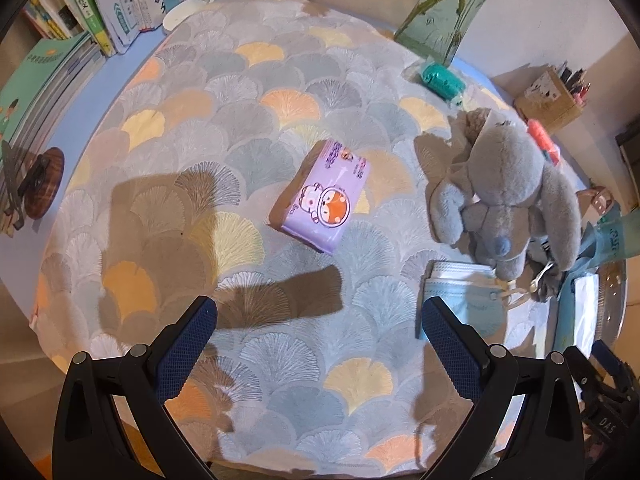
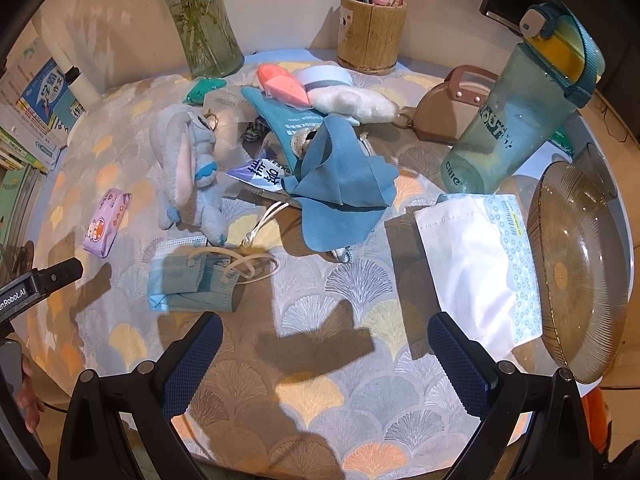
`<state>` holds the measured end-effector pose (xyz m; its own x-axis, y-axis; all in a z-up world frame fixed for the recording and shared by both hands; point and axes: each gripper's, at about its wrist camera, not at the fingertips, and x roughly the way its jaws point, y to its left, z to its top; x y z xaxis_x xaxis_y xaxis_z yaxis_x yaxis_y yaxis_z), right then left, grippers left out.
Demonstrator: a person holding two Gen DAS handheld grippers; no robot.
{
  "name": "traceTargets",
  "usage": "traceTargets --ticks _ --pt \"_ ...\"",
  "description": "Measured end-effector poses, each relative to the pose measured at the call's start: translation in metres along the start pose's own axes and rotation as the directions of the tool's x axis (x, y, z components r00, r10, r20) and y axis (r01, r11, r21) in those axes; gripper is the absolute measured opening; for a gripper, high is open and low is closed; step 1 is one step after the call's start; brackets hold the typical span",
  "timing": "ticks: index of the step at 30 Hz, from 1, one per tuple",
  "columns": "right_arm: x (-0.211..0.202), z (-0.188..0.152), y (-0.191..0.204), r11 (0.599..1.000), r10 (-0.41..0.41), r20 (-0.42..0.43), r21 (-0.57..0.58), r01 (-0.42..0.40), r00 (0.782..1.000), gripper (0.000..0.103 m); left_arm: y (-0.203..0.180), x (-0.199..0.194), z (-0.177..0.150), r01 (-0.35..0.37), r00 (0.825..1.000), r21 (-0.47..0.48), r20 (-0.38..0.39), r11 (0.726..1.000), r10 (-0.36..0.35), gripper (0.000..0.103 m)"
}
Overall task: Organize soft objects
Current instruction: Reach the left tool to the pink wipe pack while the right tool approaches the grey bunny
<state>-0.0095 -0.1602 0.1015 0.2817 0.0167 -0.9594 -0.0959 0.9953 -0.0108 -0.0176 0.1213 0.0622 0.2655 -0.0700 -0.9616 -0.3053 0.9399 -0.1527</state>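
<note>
Both grippers are hovering empty above the patterned cloth (image 2: 320, 408), so the sorting looks barely begun. Left gripper (image 1: 320, 320) is holding its jaws spread wide, pointing toward the purple tissue pack (image 1: 322, 196), which is lying alone well ahead. Right gripper (image 2: 324, 340) is likewise splayed, facing the folded face masks (image 2: 196, 280) and blue cloth (image 2: 344, 184); next it needs lowering onto one soft item and closing.
</note>
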Motion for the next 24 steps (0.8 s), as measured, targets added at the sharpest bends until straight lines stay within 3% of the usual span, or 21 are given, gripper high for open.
traceTargets --ticks 17,24 --pt "0.008 0.01 0.01 1.0 0.001 -0.011 -0.021 -0.001 1.0 0.103 0.011 0.023 0.013 -0.01 0.999 -0.03 -0.032 1.0 0.009 0.102" --pt "0.007 0.015 0.026 0.996 0.034 0.011 -0.083 -0.033 0.999 0.103 0.015 0.032 0.021 -0.012 0.999 -0.038 -0.039 0.999 0.01 0.102"
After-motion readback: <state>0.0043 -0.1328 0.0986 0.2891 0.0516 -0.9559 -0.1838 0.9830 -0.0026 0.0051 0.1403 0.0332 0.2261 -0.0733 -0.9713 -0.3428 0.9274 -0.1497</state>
